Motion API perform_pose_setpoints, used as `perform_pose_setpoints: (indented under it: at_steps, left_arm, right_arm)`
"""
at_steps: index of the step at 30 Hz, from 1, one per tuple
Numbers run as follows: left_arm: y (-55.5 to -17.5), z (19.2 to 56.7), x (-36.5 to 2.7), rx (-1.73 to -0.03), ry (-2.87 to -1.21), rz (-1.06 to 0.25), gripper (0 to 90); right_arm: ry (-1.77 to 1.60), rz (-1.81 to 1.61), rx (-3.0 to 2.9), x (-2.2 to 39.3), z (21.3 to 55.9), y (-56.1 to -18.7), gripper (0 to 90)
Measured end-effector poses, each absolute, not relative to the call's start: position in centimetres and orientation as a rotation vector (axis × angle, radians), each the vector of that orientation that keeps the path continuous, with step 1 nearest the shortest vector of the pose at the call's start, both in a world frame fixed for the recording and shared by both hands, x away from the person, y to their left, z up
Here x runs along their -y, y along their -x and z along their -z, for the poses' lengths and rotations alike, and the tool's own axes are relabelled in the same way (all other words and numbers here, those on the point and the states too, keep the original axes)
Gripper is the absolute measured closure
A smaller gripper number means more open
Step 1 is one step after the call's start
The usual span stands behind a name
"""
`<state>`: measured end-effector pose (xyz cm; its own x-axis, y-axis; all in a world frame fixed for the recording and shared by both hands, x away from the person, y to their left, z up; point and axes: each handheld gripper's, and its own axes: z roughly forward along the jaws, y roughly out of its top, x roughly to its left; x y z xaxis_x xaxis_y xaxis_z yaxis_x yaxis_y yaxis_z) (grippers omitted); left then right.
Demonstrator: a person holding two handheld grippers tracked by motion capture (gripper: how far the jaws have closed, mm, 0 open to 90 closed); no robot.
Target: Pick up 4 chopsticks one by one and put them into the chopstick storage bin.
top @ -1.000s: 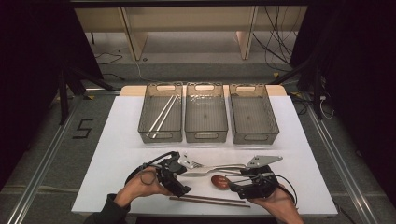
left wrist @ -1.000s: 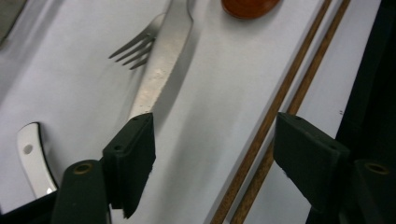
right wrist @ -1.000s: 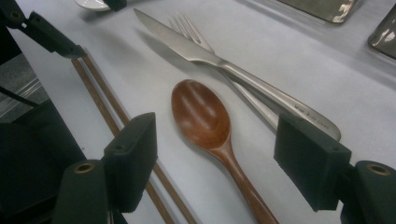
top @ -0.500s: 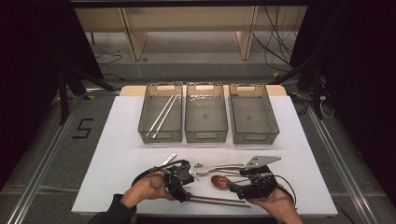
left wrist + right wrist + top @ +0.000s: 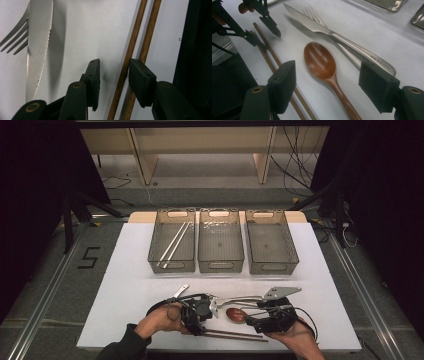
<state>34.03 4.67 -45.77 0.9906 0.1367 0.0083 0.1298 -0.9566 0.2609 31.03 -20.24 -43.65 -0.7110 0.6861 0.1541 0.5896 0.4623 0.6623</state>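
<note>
On the white counter (image 5: pixel 130 270) three grey bins (image 5: pixel 220 241) sit beyond my hands. My right hand-held gripper (image 5: pixel 332 85) gapes wide over the wooden spoon (image 5: pixel 322 65). My left hand-held gripper (image 5: pixel 113 80) stands apart, jaws straddling the wooden chopsticks (image 5: pixel 130 55), beside the knife (image 5: pixel 37 45) and fork (image 5: pixel 15 37).

Two brown wooden chopsticks (image 5: pixel 130 53) lie side by side, touching, flat on the white tabletop (image 5: pixel 135 270) near its front edge, one between the left claw's (image 5: pixel 113 75) parted jaws.
</note>
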Motion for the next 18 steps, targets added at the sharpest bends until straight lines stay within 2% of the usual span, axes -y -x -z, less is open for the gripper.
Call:
perform_pose_setpoints:
  at_steps: [8, 18]
  left_arm:
    - [-34.04, 45.88, -4.53, -0.157, -2.887, -0.028, 65.4]
    - [-34.36, 45.84, -4.19, -0.120, -2.914, -0.022, 79.3]
  right_arm:
    - [-1.128, -1.082, -2.566, 20.29, 43.65, -31.06, 30.9]
    - [-1.133, -1.083, -2.563, 20.30, 43.64, -31.06, 31.1]
